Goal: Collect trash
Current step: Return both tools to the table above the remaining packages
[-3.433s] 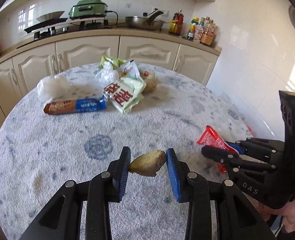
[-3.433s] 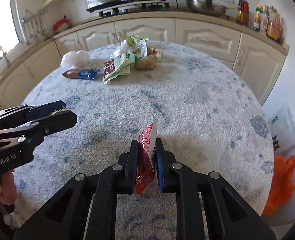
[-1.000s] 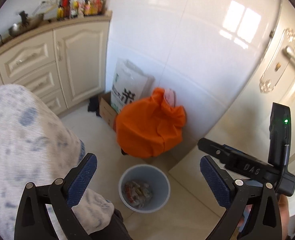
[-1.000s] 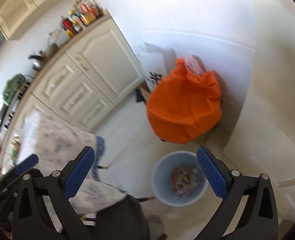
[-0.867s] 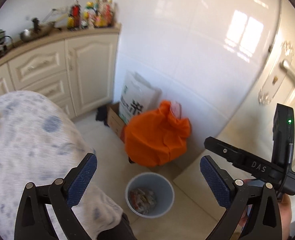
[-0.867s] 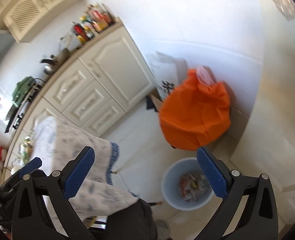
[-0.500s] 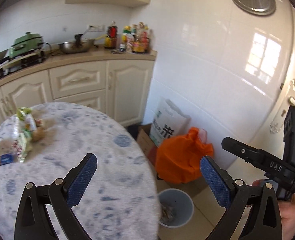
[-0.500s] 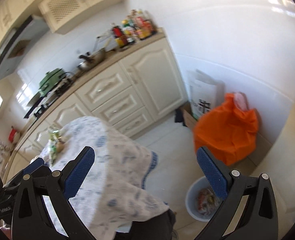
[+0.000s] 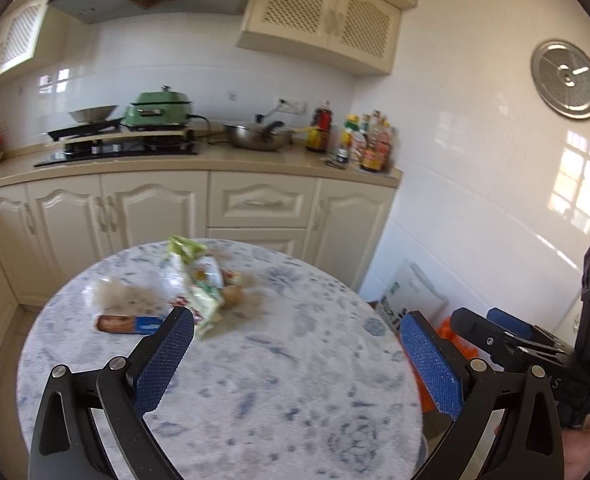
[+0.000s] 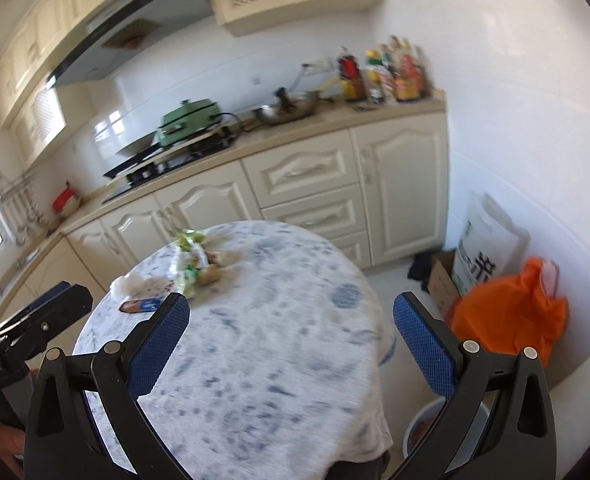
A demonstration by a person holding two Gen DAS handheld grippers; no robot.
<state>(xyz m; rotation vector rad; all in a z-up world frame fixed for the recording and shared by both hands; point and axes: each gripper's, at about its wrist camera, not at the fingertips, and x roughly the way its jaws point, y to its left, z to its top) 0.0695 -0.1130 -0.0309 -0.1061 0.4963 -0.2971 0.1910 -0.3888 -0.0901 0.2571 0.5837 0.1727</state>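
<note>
left gripper (image 9: 297, 354): spread wide, empty
right gripper (image 10: 291, 336): spread wide, empty
trash pile (image 9: 199, 288): ahead of both, far side of table (image 10: 279, 344)
step: between loads
next: reach forward, pinch a wrapper

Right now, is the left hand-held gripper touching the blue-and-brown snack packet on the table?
Apart. In the left wrist view the left hand-held gripper is wide open and empty, raised above the table; the snack packet lies farther back on the cloth.
</note>
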